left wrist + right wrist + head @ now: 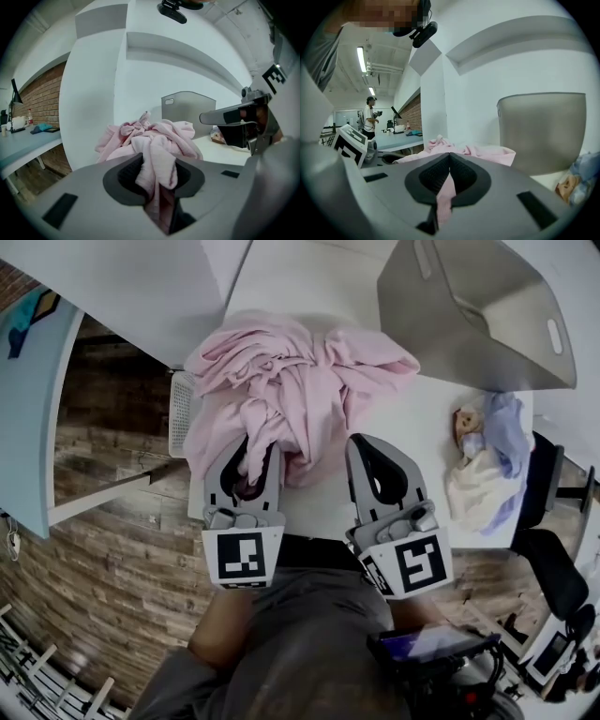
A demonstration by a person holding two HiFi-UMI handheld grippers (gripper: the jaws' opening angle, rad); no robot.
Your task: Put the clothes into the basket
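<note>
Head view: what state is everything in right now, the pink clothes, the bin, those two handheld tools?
pink garment: crumpled on the table, outside the basket.
basket: upright, nothing seen inside.
blue and cream bundle: crumpled, untouched.
left gripper: jaws shut on a pink fold.
right gripper: jaws shut on a pink strip.

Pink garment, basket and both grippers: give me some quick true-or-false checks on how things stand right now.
1. The left gripper is shut on a fold of the pink garment. True.
2. The pink garment is in the basket. False: it lies heaped on the table, outside the basket.
3. The right gripper is open and empty. False: it is shut on a thin strip of the pink garment.
4. A second bundle of blue and cream clothes lies on the table. True.
</note>
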